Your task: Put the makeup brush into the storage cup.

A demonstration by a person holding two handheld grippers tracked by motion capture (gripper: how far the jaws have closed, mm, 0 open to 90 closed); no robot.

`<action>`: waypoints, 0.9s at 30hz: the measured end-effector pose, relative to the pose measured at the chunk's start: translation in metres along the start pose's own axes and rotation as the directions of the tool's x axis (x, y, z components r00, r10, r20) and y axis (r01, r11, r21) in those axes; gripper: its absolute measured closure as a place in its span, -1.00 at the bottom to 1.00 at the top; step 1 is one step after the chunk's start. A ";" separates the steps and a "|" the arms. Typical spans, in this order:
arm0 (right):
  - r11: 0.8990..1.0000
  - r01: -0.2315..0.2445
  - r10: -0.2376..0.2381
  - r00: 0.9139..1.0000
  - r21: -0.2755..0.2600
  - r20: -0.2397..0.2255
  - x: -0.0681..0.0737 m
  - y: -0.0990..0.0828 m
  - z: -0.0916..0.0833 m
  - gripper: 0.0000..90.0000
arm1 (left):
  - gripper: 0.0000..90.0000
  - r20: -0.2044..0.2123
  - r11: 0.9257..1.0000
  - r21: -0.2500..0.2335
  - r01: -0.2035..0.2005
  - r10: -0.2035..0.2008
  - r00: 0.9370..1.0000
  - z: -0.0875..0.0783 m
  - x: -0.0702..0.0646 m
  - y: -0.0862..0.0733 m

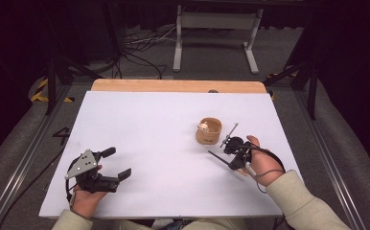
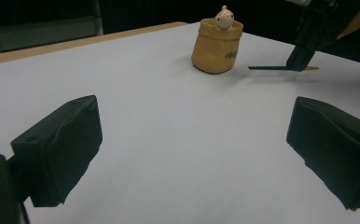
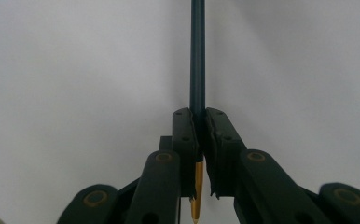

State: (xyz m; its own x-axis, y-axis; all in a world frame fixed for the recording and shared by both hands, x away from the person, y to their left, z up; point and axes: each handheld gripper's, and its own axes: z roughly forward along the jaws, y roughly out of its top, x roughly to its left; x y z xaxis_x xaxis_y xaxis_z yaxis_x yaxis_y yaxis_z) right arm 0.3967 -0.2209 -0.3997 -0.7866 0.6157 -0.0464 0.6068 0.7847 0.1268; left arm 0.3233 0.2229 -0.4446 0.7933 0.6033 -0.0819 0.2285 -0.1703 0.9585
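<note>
- I am pinching a slim dark pencil (image 3: pixel 197 56) with a tan tip between the right gripper (image 3: pixel 198 140) pads; it is lying low over the white table (image 1: pixel 149 134), right of centre in the high view.
- The left gripper (image 1: pixel 110 163) is idling spread wide, lower left.
- Next, I judge, comes lifting and standing the pencil in the tan fabric pot (image 1: pixel 208 131) with the small figure, just upper left of it.

You have one bit of lettering before you: a short dark print on the side of the tan pot (image 2: pixel 217 49), low on its wall, seen in the left gripper view. It is too small and blurred to spell out. In the high view the same pot (image 1: pixel 208 132) shows a dark mark you cannot read either.
</note>
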 end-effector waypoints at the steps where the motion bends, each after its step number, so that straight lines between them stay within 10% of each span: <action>1: 1.000 0.022 -0.022 1.000 -0.006 0.001 0.003 0.002 -0.005 0.84 | -0.91 0.010 1.000 0.002 0.000 -0.001 1.000 0.001 -0.001 0.001; 12: 0.983 0.183 -0.183 0.983 -0.021 0.023 0.025 0.021 -0.032 0.84 | -0.88 0.056 0.999 0.026 -0.040 0.038 0.998 0.006 -0.008 0.005; 27: 0.938 0.346 -0.345 0.938 -0.036 0.025 0.052 0.045 -0.055 0.84 | -0.85 0.124 0.998 0.039 -0.047 0.042 0.991 0.019 -0.015 0.010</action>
State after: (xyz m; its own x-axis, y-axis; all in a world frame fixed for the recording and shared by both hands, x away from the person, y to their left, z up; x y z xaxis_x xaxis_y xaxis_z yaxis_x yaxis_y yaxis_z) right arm 0.3772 -0.1576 -0.3423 -0.9445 0.3088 -0.1122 0.2929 0.9461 0.1383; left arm 0.3244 0.1972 -0.4394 0.8660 0.4944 -0.0751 0.2130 -0.2288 0.9499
